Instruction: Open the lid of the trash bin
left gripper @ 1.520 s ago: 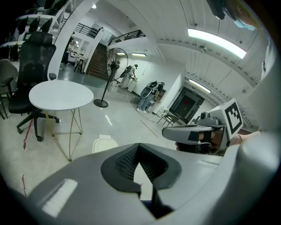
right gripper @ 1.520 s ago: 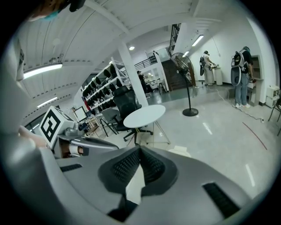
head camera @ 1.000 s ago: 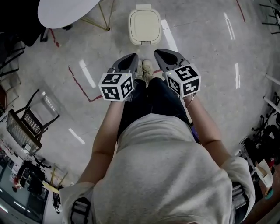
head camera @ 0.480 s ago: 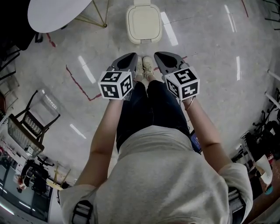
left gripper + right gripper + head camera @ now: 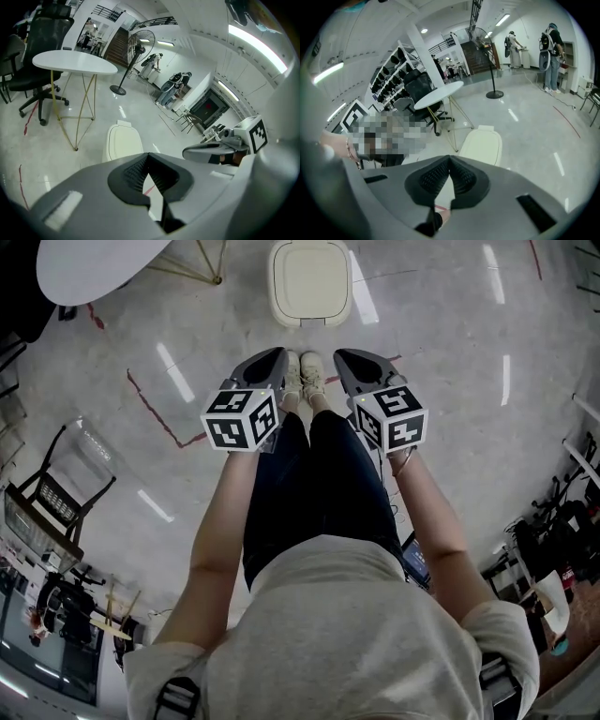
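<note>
The floor was pale, polished grey stone or concrete that carried long streaks of reflected ceiling light, with a few red tape lines on it at about 10 o'clock from the person's feet. The room was a big, bright white hall with a staircase and racks along the far walls.

There was one trash bin, cream-coloured. It stood on the floor at 12 o'clock, just beyond the person's two shoes, and its lid lay flat and closed. One white round table on thin gold legs stood at 11 o'clock, near the bin but apart from it. One black office chair sat beyond the table. One standing fan stood further off, and two people stood by the far wall.

The two grippers were held level, side by side, each carrying one marker cube. The left gripper was outside the left knee at 11 o'clock, and its ribbed pads were pressed together at the tips with nothing between them. The right gripper was outside the right knee at 1 o'clock, closed the same way and empty. Both pointed toward the bin and were well apart from it.
</note>
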Demonstrator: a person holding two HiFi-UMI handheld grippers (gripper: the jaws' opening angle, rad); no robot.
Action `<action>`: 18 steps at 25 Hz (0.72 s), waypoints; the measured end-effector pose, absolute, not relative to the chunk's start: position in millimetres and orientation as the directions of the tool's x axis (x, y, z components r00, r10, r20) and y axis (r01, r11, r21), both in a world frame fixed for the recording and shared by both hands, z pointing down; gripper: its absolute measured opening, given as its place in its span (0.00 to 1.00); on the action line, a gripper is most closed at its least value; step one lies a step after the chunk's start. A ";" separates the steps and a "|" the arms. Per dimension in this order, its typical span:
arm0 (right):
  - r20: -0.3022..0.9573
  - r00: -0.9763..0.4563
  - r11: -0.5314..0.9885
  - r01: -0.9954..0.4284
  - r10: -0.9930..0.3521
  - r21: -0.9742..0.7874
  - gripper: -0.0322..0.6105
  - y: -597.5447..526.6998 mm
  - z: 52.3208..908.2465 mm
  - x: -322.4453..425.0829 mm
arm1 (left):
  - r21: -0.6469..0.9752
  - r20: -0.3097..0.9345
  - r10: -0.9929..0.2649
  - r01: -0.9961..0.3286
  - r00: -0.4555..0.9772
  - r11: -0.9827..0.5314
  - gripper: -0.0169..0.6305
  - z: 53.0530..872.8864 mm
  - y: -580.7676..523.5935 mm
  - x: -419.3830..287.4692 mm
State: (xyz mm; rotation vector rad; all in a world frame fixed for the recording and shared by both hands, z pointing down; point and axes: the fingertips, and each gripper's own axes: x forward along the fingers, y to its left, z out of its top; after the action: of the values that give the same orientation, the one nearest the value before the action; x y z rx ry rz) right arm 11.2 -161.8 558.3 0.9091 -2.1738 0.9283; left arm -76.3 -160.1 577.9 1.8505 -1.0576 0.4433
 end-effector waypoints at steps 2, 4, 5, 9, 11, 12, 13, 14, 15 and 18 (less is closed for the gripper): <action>0.749 -0.572 0.500 -0.781 -0.333 -0.374 0.06 -160.3 573.7 10.8 | 0.548 0.676 -0.456 -0.809 0.578 -0.213 0.04 589.5 -153.6 -71.7; 0.760 -0.566 0.485 -0.786 -0.318 -0.383 0.06 -157.9 587.1 8.7 | 0.554 0.685 -0.434 -0.805 0.585 -0.211 0.04 602.0 -146.3 -69.1; 0.764 -0.565 0.482 -0.787 -0.311 -0.385 0.06 -157.3 593.9 7.4 | 0.557 0.690 -0.428 -0.806 0.584 -0.202 0.04 608.5 -144.2 -69.0; 0.777 -0.563 0.477 -0.785 -0.280 -0.396 0.06 -153.8 622.0 3.1 | 0.564 0.702 -0.409 -0.806 0.583 -0.181 0.04 633.6 -138.7 -68.9; 0.782 -0.563 0.474 -0.783 -0.267 -0.402 0.06 -150.8 638.3 2.5 | 0.565 0.710 -0.392 -0.805 0.585 -0.179 0.04 647.0 -135.1 -67.6; 0.784 -0.564 0.475 -0.781 -0.260 -0.405 0.06 -149.8 647.0 1.8 | 0.564 0.714 -0.383 -0.806 0.586 -0.180 0.04 653.3 -134.0 -67.1; 0.784 -0.567 0.477 -0.778 -0.253 -0.409 0.06 -148.9 655.7 0.3 | 0.560 0.718 -0.377 -0.807 0.585 -0.185 0.04 658.9 -133.7 -67.2; 0.784 -0.571 0.480 -0.774 -0.244 -0.414 0.06 -148.0 664.0 -1.9 | 0.553 0.723 -0.372 -0.810 0.582 -0.193 0.04 663.6 -134.2 -68.1; 0.784 -0.575 0.483 -0.769 -0.235 -0.419 0.06 -147.1 671.7 -4.6 | 0.543 0.728 -0.370 -0.815 0.578 -0.204 0.04 667.9 -135.5 -69.9; 0.782 -0.582 0.487 -0.761 -0.222 -0.428 0.06 -149.2 692.4 -11.4 | 0.523 0.734 -0.375 -0.823 0.567 -0.220 0.04 682.5 -144.8 -74.7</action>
State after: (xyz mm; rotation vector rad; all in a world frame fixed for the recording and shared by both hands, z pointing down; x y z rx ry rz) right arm -11.4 -149.2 692.4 0.8076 -2.0704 1.0442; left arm -74.7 -144.8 682.5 1.8198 -0.9819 0.5730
